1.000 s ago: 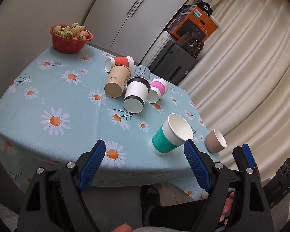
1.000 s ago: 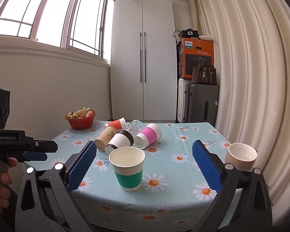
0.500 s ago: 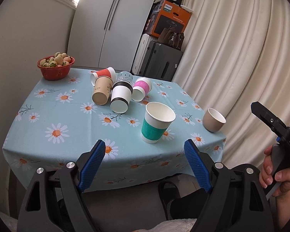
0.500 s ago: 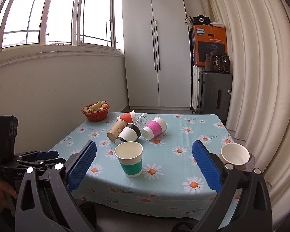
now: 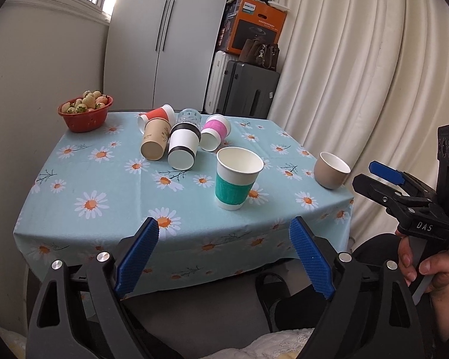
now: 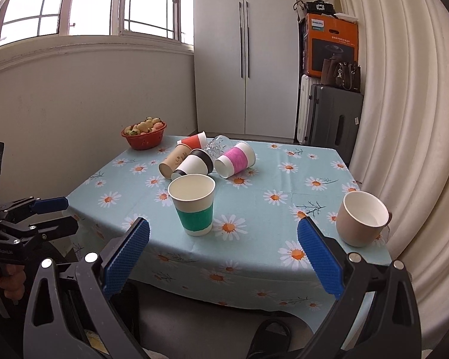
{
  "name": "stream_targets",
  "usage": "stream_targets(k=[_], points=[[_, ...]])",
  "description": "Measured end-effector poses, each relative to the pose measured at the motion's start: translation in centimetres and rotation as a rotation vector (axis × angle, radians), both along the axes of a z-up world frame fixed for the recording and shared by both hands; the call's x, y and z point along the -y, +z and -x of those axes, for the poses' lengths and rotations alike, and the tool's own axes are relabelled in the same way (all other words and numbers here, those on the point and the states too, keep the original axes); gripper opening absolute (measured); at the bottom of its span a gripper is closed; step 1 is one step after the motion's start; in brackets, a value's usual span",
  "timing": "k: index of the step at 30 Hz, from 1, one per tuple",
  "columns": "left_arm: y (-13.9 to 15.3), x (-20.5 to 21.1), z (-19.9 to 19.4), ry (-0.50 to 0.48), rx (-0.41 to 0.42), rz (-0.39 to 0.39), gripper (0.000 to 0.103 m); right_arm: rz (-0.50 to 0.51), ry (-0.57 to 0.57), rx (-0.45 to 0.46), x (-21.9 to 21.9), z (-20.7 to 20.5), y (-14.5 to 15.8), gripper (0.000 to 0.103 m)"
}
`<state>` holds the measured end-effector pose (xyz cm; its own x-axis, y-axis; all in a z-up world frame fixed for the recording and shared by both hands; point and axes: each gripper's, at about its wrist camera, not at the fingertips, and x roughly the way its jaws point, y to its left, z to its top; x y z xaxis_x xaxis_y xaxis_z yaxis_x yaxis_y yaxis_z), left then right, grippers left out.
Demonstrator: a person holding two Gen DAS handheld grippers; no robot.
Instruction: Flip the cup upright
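Counting seven cups on the daisy-print tablecloth: two stand upright near my edge, and five lie on their sides in a cluster farther back. The upright pair are the white paper cup with a teal sleeve, mouth up, and a beige ceramic cup well apart from it, at the table's right front corner. In the tipped cluster I see a kraft-brown paper cup, a white cup with black bands, a pink-sleeved cup, a red-sleeved cup and a clear glass tumbler, all touching or just beside one another. One red colander of strawberries sits at the far left corner.

My left gripper hangs off the table's near edge, level and pointed at the teal cup, its blue pads spread wide with nothing between them. My right gripper is likewise held back from the edge, fingers wide and empty, the teal cup ahead and the beige cup beside its right finger. Each gripper shows in the other's view, hand-held at the side.
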<state>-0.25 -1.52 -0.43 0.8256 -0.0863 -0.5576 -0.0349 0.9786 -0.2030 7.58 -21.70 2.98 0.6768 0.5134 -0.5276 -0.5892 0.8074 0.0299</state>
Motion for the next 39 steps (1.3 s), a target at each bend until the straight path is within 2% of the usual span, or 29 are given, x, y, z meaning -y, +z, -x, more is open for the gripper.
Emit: stream_targets(k=[15, 39], points=[[-0.55, 0.51, -0.88, -0.010, -0.019, 0.000, 0.087, 0.012, -0.010, -0.033, -0.06, -0.32, -0.76, 0.098], [-0.62, 0.49, -0.59, 0.001, -0.019, 0.001, 0.087, 0.021, -0.004, -0.030, -0.11, -0.22, -0.87, 0.098]])
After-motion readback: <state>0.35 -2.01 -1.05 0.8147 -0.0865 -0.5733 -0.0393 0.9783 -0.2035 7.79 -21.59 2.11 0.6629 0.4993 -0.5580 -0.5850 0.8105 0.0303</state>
